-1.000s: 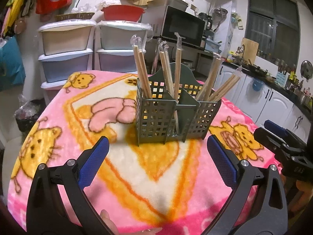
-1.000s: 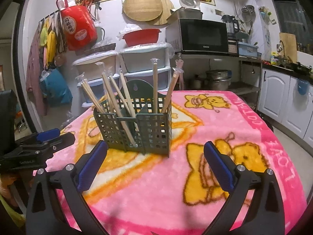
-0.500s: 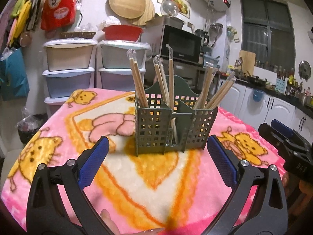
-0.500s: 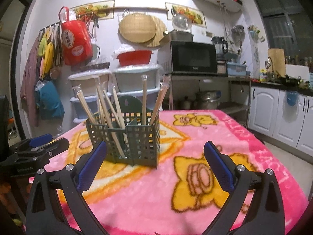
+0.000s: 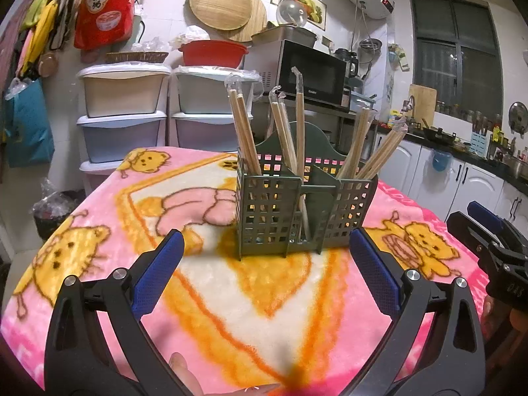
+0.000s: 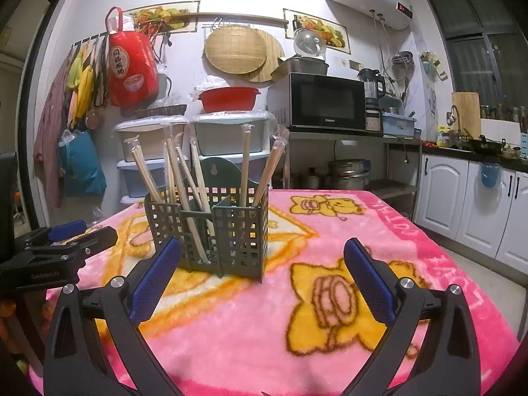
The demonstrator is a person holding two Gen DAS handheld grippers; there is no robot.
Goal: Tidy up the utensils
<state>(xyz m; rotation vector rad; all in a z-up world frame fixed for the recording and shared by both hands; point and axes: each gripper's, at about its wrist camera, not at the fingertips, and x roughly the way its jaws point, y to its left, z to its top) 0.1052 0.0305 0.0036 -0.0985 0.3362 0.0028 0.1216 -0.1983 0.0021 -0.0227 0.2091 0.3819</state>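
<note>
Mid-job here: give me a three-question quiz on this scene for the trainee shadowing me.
1. True or false: the left gripper is shut on a pair of chopsticks.
2. Where are the wrapped chopsticks now? A) lying loose on the blanket B) standing in the green holder C) held by the right gripper
3. Fill in: the green holder stands on a pink ____ with cartoon animals.

Key
1. False: the left gripper is open and empty, and so is the right gripper.
2. B: they stand tilted in the holder's compartments.
3. blanket.
</note>
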